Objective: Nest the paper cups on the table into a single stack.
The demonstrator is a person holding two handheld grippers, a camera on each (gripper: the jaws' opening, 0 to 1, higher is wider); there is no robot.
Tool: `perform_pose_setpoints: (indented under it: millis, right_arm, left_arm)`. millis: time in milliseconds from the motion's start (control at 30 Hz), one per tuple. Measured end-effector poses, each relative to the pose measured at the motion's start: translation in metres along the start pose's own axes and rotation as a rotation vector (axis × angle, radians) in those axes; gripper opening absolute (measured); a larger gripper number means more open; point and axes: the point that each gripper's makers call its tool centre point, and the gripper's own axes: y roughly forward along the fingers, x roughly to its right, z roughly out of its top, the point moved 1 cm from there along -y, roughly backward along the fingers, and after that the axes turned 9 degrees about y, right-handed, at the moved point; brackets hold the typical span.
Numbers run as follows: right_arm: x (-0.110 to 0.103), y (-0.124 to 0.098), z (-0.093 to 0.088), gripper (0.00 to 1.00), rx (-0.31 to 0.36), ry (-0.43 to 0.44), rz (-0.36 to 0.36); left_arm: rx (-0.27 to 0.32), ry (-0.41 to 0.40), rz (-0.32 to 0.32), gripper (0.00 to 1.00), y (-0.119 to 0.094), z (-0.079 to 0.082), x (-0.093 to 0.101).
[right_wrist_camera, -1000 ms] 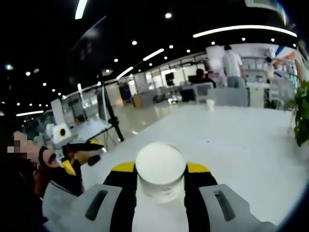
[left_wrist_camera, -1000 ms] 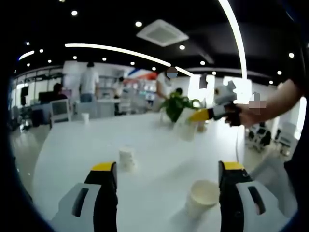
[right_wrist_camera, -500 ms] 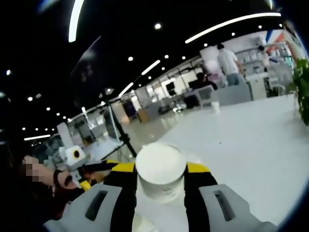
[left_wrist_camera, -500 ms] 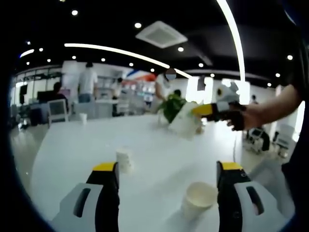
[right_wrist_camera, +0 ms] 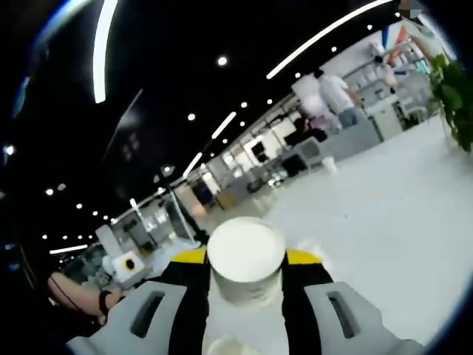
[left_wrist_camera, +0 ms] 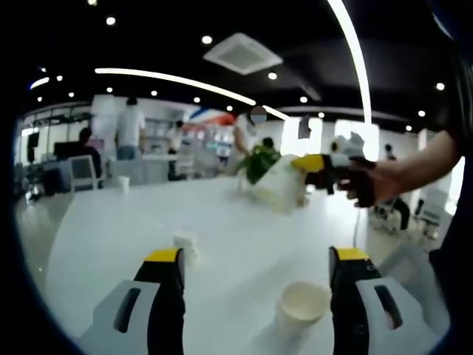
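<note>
Two paper cups (left_wrist_camera: 301, 309) (left_wrist_camera: 185, 245) stand on the white worktop (left_wrist_camera: 236, 237) ahead of the left tongs (left_wrist_camera: 255, 275), jaws apart. Right tongs (right_wrist_camera: 246, 272) clamp a third cup (right_wrist_camera: 246, 259), tilted above the worktop near the plant (left_wrist_camera: 259, 157).

Both views skim low across one table (left_wrist_camera: 111, 222) (opposite directions).

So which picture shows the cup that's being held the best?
The right gripper view: the held cup sits close and centred, pinched between the right hand-held gripper, its flat bottom facing the camera. The left gripper view shows the same cup farther away and tilted, above the table, in front of a plant.
</note>
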Motion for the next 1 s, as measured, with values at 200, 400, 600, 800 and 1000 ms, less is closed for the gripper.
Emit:
perform_pose_setpoints:
  millis: [200, 400, 600, 800, 1000]
  right_arm:
    - [-0.008, 0.007, -0.007, 0.34, -0.019, -0.005, 0.024]
    - [-0.015, 0.013, -0.014, 0.34, -0.047, -0.016, 0.044]
    - [-0.024, 0.018, -0.021, 0.34, -0.069, -0.02, 0.074]
    - [-0.032, 0.024, -0.029, 0.34, -0.094, -0.026, 0.107]
    - [-0.038, 0.028, -0.032, 0.34, -0.103, -0.024, 0.13]
  left_arm:
    - [0.016, 0.005, -0.029, 0.76, 0.01, 0.008, 0.007]
    - [0.021, -0.009, -0.056, 0.71, 0.016, 0.009, 0.012]
    - [0.023, -0.011, -0.079, 0.68, 0.02, 0.01, 0.018]
    - [0.021, -0.032, -0.117, 0.64, 0.026, 0.011, 0.025]
    - [0.034, -0.044, -0.135, 0.62, 0.029, 0.015, 0.029]
